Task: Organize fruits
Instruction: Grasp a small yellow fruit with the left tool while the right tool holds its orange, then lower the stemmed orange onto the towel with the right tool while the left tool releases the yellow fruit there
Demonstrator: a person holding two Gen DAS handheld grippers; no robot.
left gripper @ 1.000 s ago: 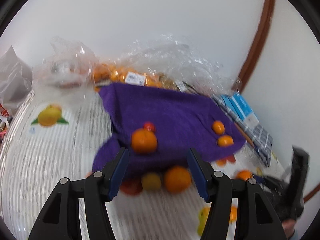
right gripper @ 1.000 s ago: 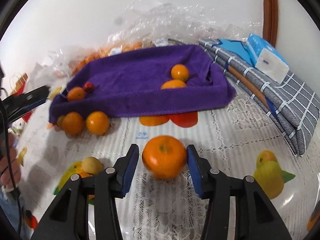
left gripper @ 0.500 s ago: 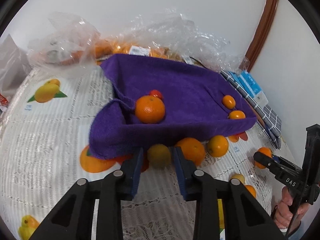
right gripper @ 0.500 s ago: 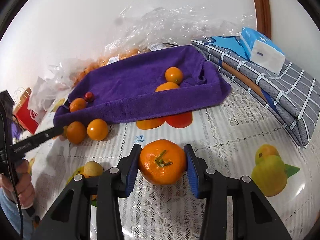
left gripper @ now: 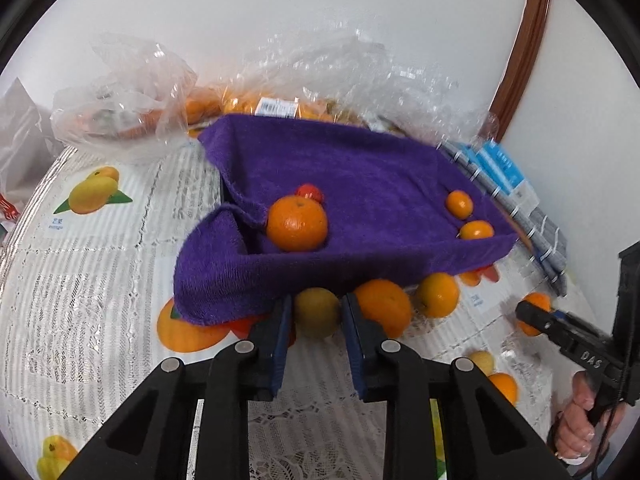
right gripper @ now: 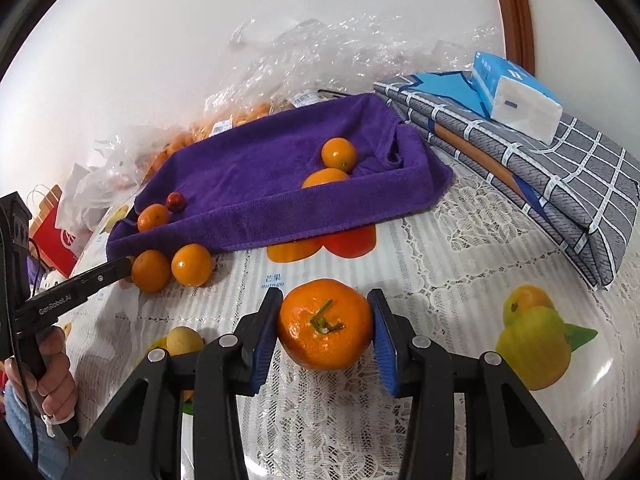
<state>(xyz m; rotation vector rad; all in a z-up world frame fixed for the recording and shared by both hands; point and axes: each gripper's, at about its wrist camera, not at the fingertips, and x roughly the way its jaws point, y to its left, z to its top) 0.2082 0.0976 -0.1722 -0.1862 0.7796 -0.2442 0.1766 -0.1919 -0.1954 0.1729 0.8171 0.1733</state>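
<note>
Gripping a yellow-green fruit (left gripper: 317, 312) at the purple towel's (left gripper: 360, 200) near edge, left gripper (left gripper: 316, 330), jaws clamped on it. Right gripper (right gripper: 326, 330): jaws clamped on a stemmed mandarin (right gripper: 326, 324) over the lace tablecloth (right gripper: 460, 248). On towel: one large orange (left gripper: 297, 222), one small red fruit (left gripper: 309, 192), two small oranges (right gripper: 338, 153) at far corner. Beside towel edge: two oranges (right gripper: 191, 265) touching. Folded checked cloth (right gripper: 540, 168) lies right, tissue pack (right gripper: 516, 96) on top.
</note>
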